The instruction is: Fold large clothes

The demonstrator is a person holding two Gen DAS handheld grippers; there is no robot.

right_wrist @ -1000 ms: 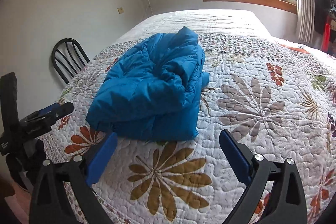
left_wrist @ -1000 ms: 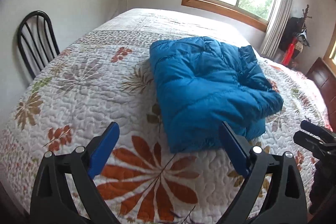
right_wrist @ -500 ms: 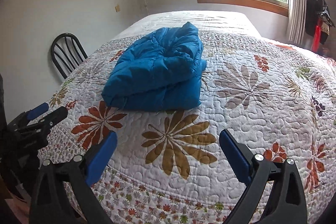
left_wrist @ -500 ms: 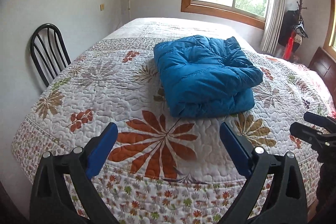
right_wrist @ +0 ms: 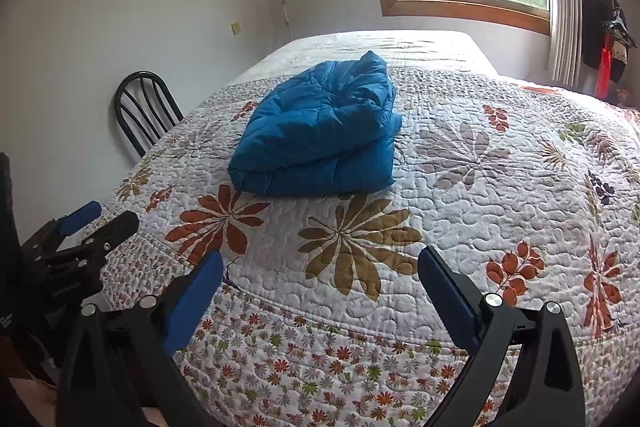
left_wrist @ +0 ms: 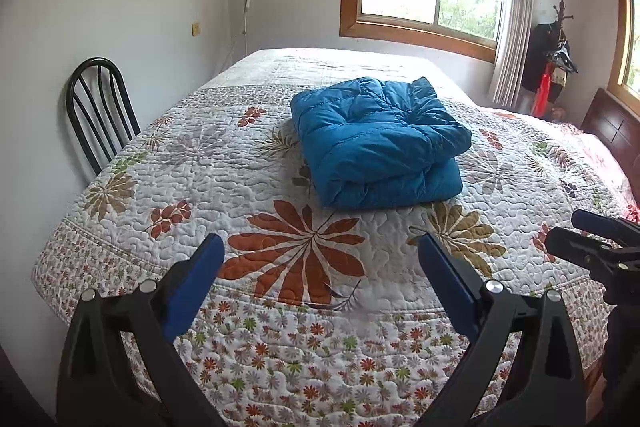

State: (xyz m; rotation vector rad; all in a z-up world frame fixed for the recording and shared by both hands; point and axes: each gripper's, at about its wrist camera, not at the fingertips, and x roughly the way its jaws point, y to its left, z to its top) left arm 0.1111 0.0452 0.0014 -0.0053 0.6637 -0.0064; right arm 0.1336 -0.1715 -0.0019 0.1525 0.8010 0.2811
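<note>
Blue puffer jacket (left_wrist: 380, 143) lies folded mid-bed on the floral quilt (left_wrist: 224, 163), no label readable. Left gripper (left_wrist: 320, 259) and right gripper (right_wrist: 320, 267) hover spread wide and empty past the bed's near edge, both farther back from the jacket than a second ago.

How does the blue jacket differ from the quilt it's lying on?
The jacket is plain solid blue; the quilt is white with orange, brown and grey flower prints. The jacket is folded into a puffy, doubled-over bundle; the quilt lies spread flat across the bed. The jacket covers only a small patch; the quilt reaches the bed's edges. Both show stitched quilting lines.
</note>
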